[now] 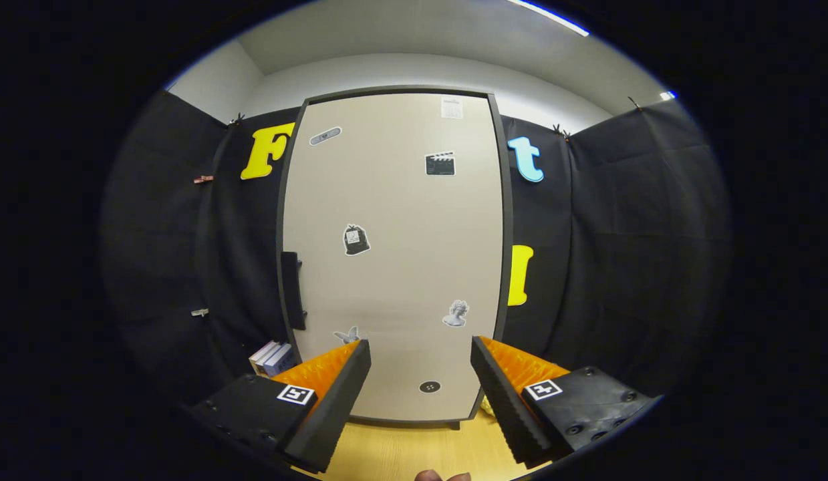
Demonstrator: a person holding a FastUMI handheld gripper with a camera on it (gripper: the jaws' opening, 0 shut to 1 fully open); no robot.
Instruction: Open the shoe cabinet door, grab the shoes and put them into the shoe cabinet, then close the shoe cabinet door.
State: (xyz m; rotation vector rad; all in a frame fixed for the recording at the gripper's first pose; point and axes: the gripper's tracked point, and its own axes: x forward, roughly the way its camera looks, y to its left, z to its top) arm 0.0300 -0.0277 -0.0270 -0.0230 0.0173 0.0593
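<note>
A tall beige shoe cabinet door [393, 254] with a dark frame stands shut straight ahead, dotted with several small stickers. Its dark handle [292, 290] sits on the door's left edge, about halfway up, beyond and above my left finger. My gripper [420, 354] is open, its fingers spread wide with nothing between them, pointing at the lower part of the door from a short distance. A bit of yellowish material [486, 405] peeks out beside the right finger near the cabinet's foot; I cannot tell what it is.
A small stack of books [272, 358] lies on the floor left of the cabinet's base. The wooden floor [414, 451] runs from the cabinet toward me. Black cloth walls close in on both sides. A fingertip [442, 475] shows at the near edge.
</note>
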